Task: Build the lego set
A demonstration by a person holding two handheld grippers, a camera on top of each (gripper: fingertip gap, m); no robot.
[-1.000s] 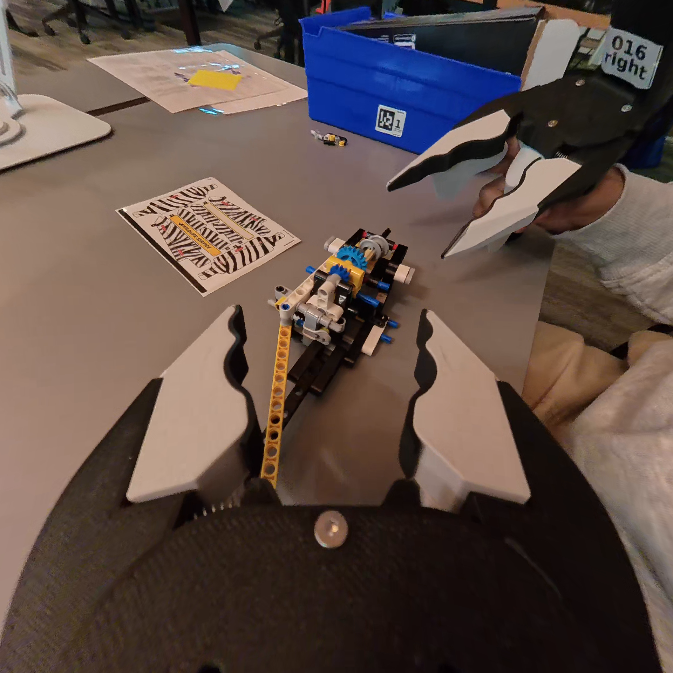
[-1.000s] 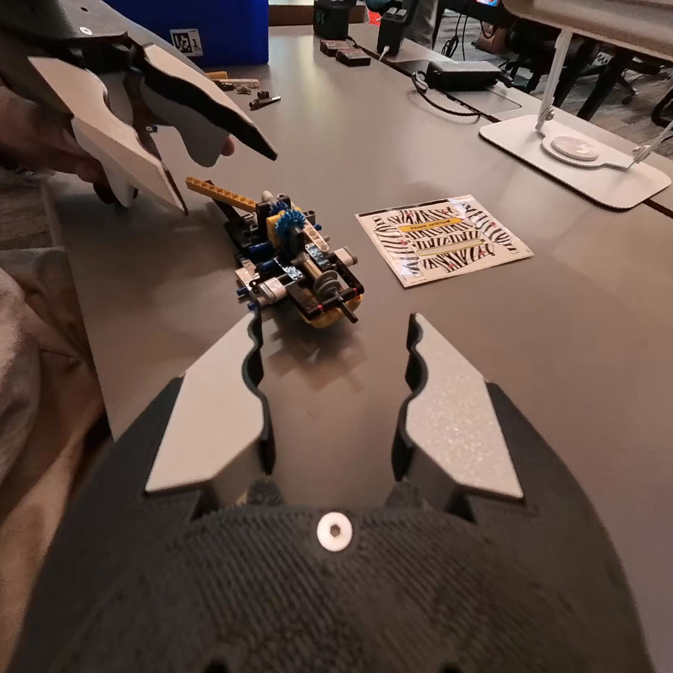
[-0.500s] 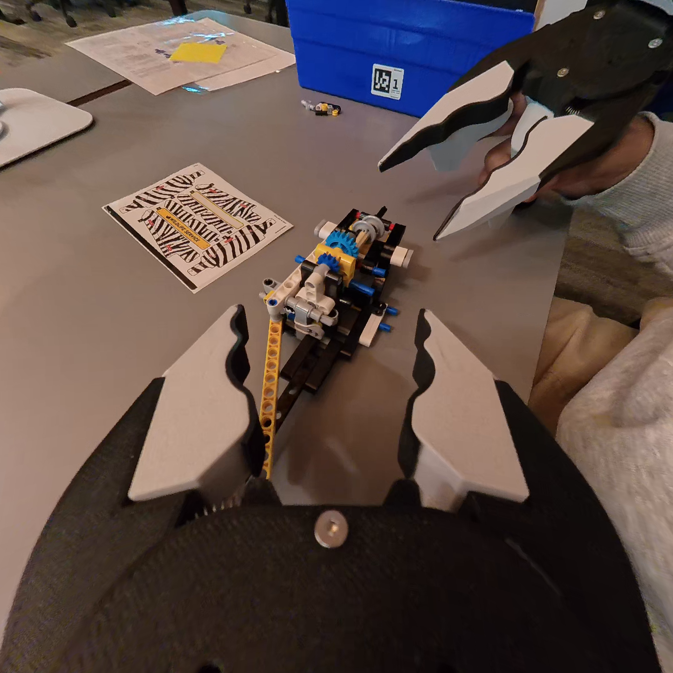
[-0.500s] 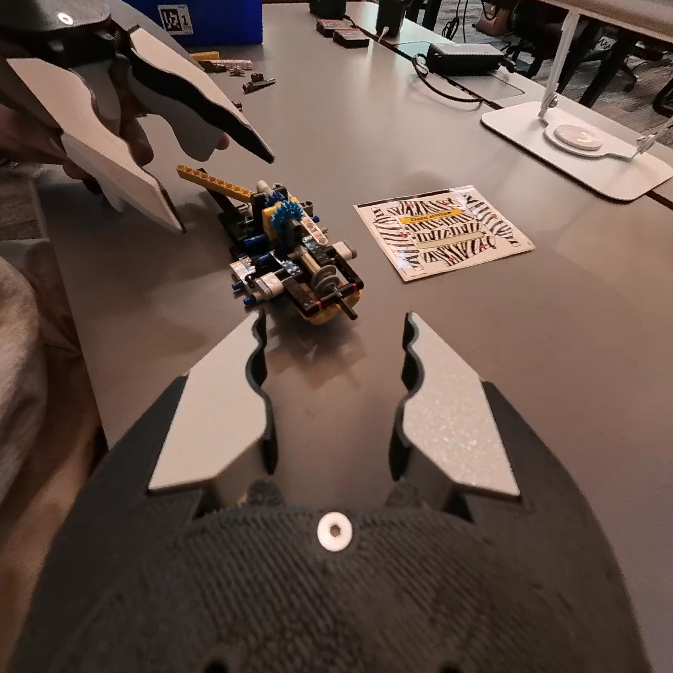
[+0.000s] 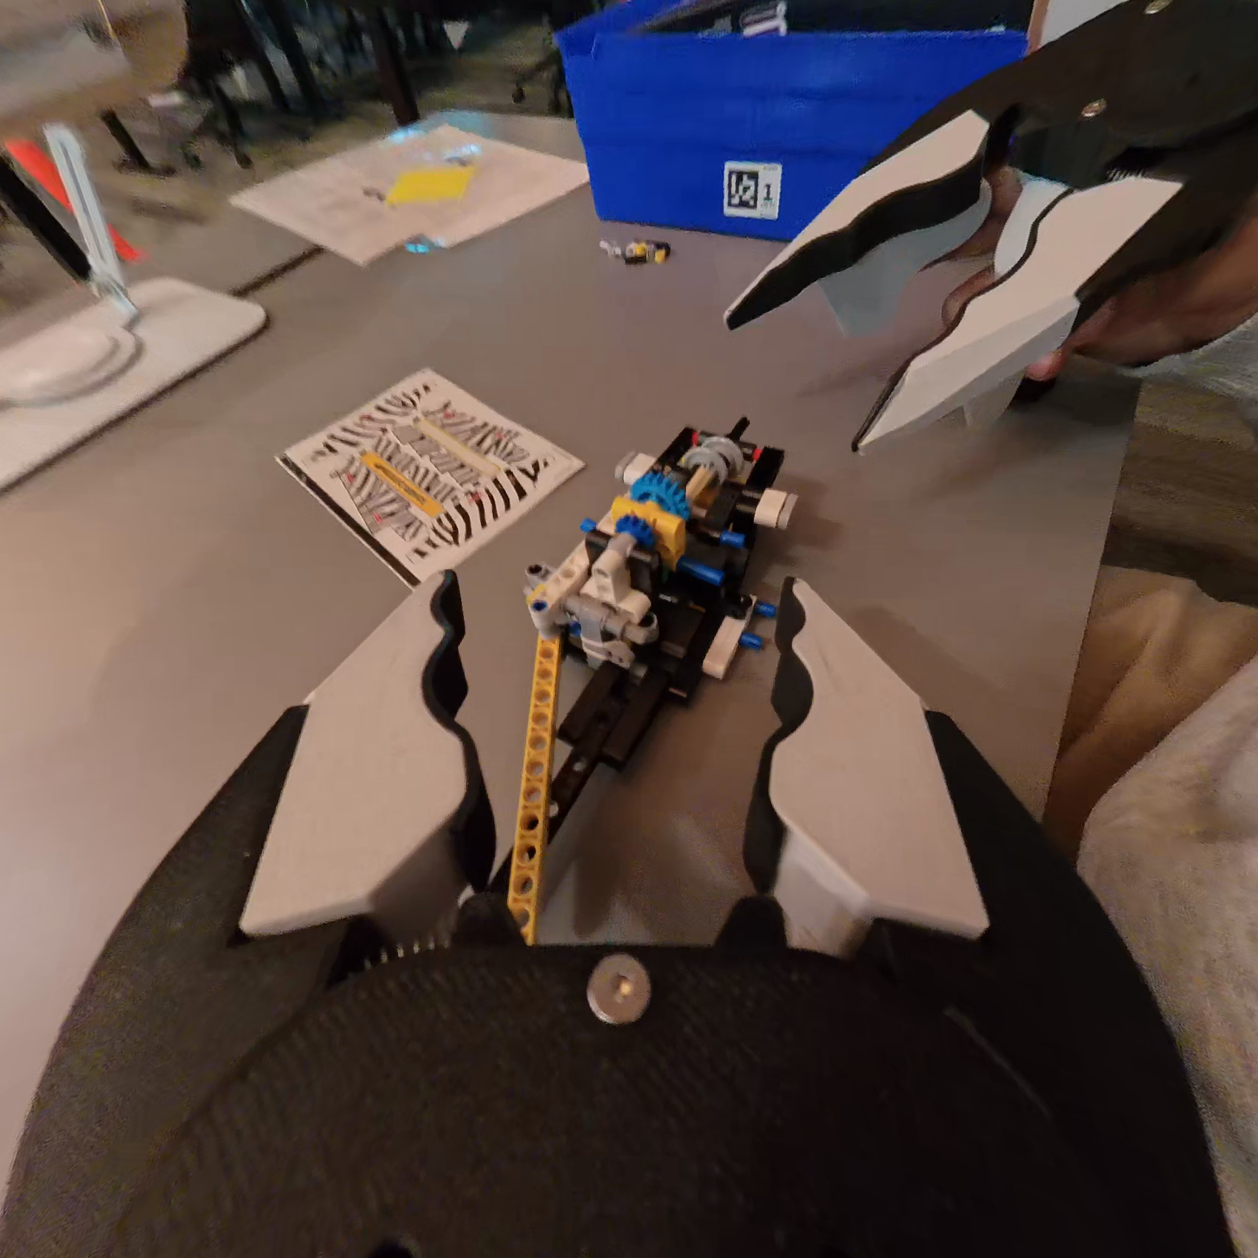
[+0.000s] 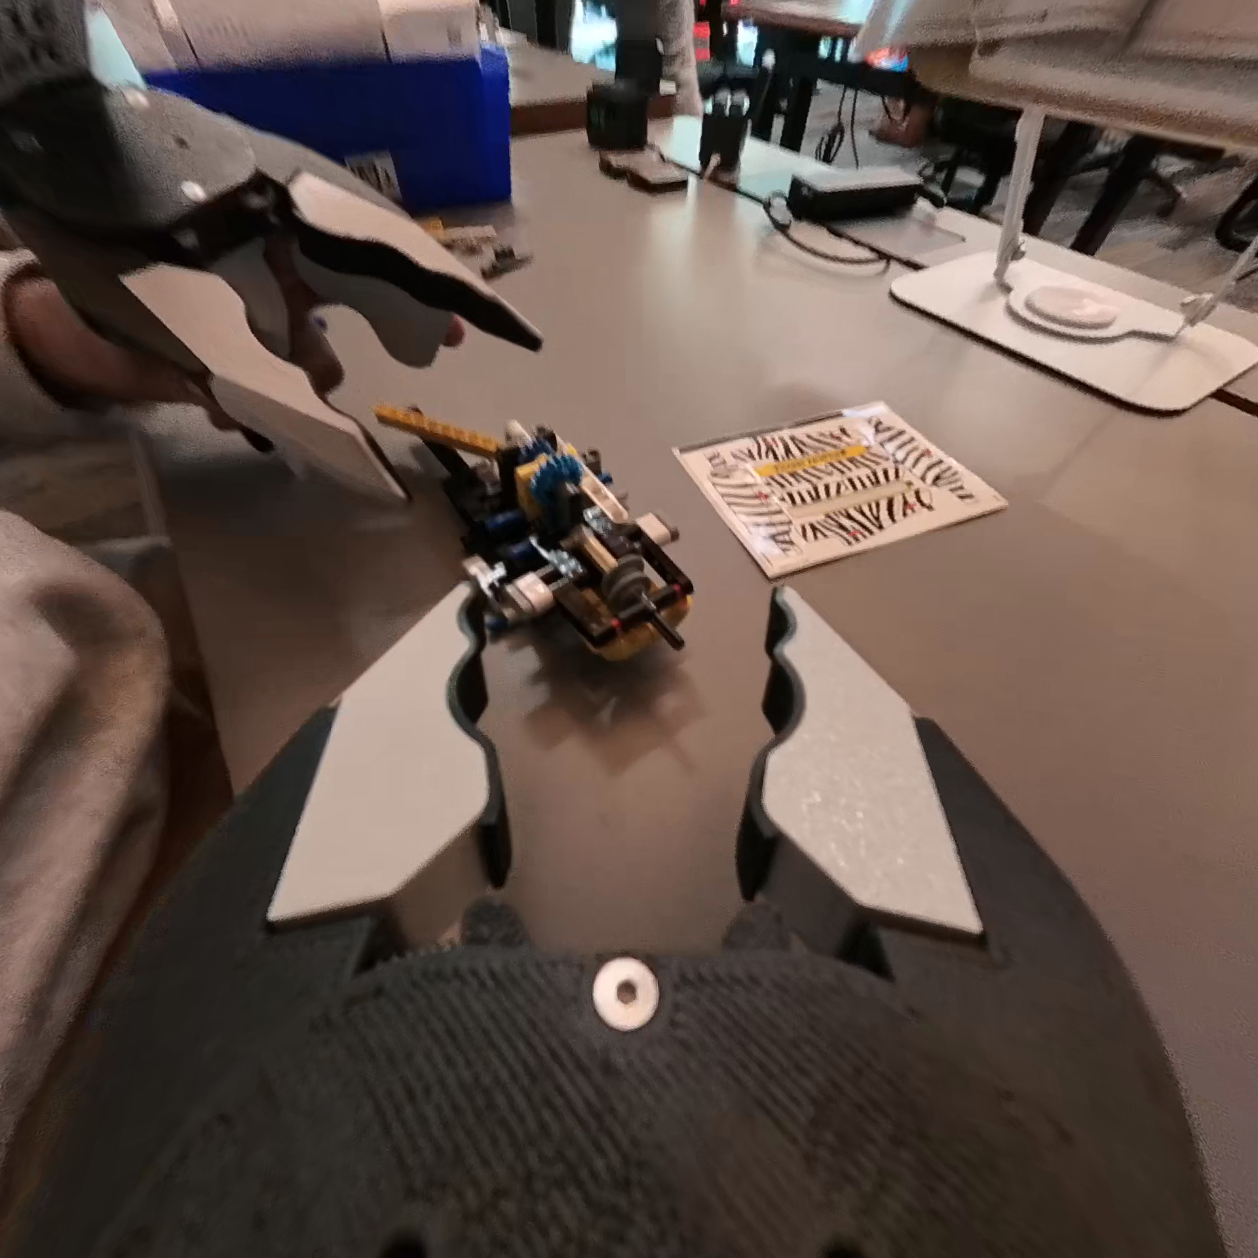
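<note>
Left gripper [image 5: 616, 592]: nearest in the left wrist view, jaws spread wide, holding nothing; the tail end of the yellow beam [image 5: 538, 783] lies between its fingers, close to the left one, contact not clear

Right gripper [image 6: 623, 599]: nearest in the right wrist view, jaws likewise apart and empty, hovering just short of the model's axle end; seen from the other side [image 5: 885, 327] it hangs above the counter beyond the model, held by a hand [image 5: 1157, 320]

Lego model [image 5: 670, 551]: partly built chassis resting on the grey counter [image 5: 204, 647] near its edge; black frame, blue gears, white and grey connectors, blue pins out the side; the long yellow beam slants off one end

Sticker sheet [image 5: 432, 473]: zebra-striped, flat on the counter just beside the model, not touching it

Loose small parts [image 5: 636, 250]: farther back, in front of the bin

Blue bin [image 5: 769, 116]: at the far side of the counter

Papers [image 5: 408, 187]: flat, beside the bin

White stand base [image 6: 1075, 327]: well apart from the model
</note>
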